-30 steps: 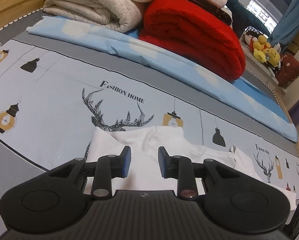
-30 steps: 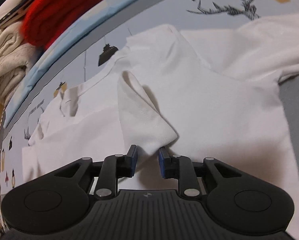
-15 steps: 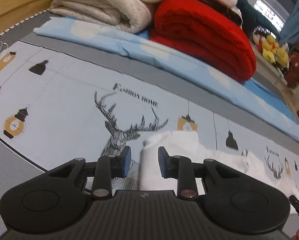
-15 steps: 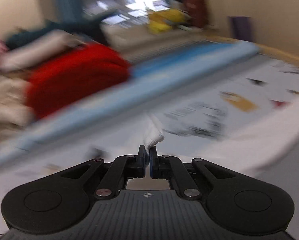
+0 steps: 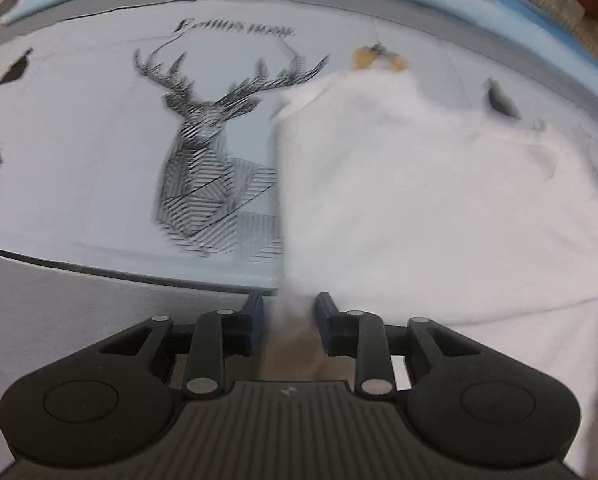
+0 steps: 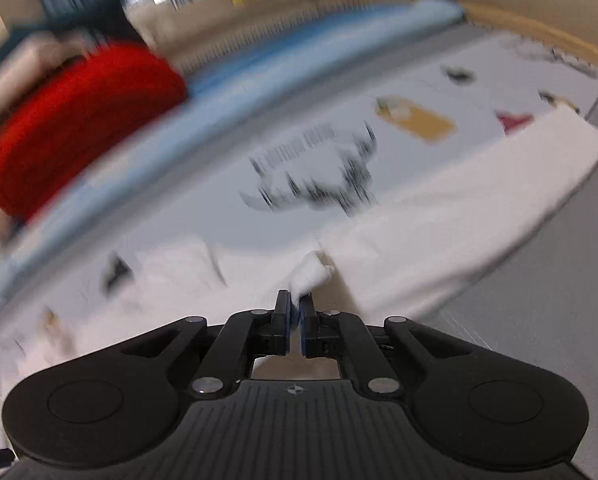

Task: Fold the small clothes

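White cotton garment point(image 5: 439, 200), soft and creased, lies spread on the pale grey bed sheet printed with deer heads and lanterns point(image 5: 79, 140), its bulk reaching away and to the right of the left tool point(image 5: 289, 320) in that tool's view. The left tool's jaws stand apart, straddling the garment's near left edge, with blurred cloth running down between the fingers; they do not yet press on it, so this reads as released and poised over the hem. The right tool point(image 6: 296, 322) is clenched on a small bunched tuft of the same white fabric point(image 6: 311, 276), the blue-padded fingers nearly meeting around it, and the cloth looks lifted a little off the bed there. From the right tool the garment stretches forward and to the right as a long pale band toward the sheet's far corner point(image 6: 479, 216), so its long axis runs diagonally away from that grip. Both views are blurred, so finer folds cannot be made out. A red folded blanket point(image 6: 83, 120) sits on a light blue sheet strip point(image 6: 299, 60) well behind the work. The right hand seems nearer to carrying the fold, which should travel along that diagonal band; the left would first need to close on its edge.
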Action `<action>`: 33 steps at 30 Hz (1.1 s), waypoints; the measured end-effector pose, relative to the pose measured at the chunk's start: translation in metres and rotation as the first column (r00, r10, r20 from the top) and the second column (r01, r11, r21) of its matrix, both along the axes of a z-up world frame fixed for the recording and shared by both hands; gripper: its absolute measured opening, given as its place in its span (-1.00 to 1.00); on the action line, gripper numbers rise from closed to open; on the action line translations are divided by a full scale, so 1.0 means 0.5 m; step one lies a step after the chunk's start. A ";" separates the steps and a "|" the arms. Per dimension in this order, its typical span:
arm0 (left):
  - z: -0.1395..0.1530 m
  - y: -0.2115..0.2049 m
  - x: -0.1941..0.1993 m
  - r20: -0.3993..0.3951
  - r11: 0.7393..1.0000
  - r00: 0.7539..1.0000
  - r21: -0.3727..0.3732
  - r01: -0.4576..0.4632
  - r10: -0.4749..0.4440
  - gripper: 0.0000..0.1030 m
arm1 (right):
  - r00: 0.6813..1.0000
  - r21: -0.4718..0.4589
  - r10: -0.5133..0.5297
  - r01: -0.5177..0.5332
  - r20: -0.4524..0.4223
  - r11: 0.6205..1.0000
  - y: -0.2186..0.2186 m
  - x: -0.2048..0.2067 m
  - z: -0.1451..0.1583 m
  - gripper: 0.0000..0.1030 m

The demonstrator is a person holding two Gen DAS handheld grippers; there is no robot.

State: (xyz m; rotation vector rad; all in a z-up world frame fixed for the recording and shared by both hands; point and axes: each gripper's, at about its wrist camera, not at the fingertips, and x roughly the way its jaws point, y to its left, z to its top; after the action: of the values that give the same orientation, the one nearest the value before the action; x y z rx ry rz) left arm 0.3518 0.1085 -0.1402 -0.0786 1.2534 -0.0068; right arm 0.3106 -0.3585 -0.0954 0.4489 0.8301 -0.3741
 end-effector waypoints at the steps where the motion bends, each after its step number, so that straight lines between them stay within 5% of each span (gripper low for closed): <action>1: 0.001 0.006 0.002 -0.006 1.000 1.000 -0.014 -0.015 0.015 -0.28 | 1.000 -0.022 -0.028 0.028 -0.008 0.999 -0.002 -0.004 -0.004 -0.64; 5: 0.027 0.009 0.004 0.052 0.999 0.998 0.008 -0.046 0.045 -0.31 | 0.993 -0.134 0.042 -0.027 0.111 0.991 0.024 -0.011 0.033 -0.63; 9: 0.060 0.012 0.010 0.103 0.991 0.990 -0.104 -0.081 0.092 -0.31 | 0.980 -0.046 0.009 0.001 0.198 0.999 0.004 -0.018 0.048 -0.63; 15: 0.063 -0.026 0.020 0.117 0.993 0.993 -0.118 -0.009 0.023 -0.31 | 0.953 -0.040 -0.084 0.100 0.291 0.994 -0.028 -0.038 0.070 -0.63; 17: 0.055 -0.034 0.023 0.100 0.994 0.995 -0.111 0.003 0.009 -0.31 | 0.962 0.036 -0.040 0.032 0.272 0.999 -0.034 -0.026 0.058 -0.63; 19: 0.046 -0.038 0.022 0.088 0.995 0.996 -0.096 0.007 0.002 -0.31 | 0.995 0.071 0.051 -0.058 0.091 0.996 -0.027 0.012 0.014 -0.60; 21: 0.043 -0.038 0.022 0.081 0.996 0.997 -0.092 0.003 0.005 -0.31 | 0.989 0.000 0.093 -0.093 -0.118 0.996 -0.010 0.032 -0.038 -0.60; 27: 0.078 -0.054 0.016 0.130 0.995 0.991 -0.093 0.035 -0.022 -0.31 | 0.999 -0.009 0.045 -0.045 0.009 0.999 -0.036 0.020 0.016 -0.52; 33: 0.099 -0.081 0.010 0.159 0.995 0.985 -0.068 0.077 -0.065 -0.28 | 0.994 0.041 -0.092 0.090 0.064 0.995 -0.164 0.011 0.042 -0.37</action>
State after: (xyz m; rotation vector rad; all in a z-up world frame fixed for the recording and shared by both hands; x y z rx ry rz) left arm 0.3568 0.0679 -0.0909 -0.0960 1.0977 -0.1193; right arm 0.3161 -0.4406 -0.0746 0.5334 0.7558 -0.4258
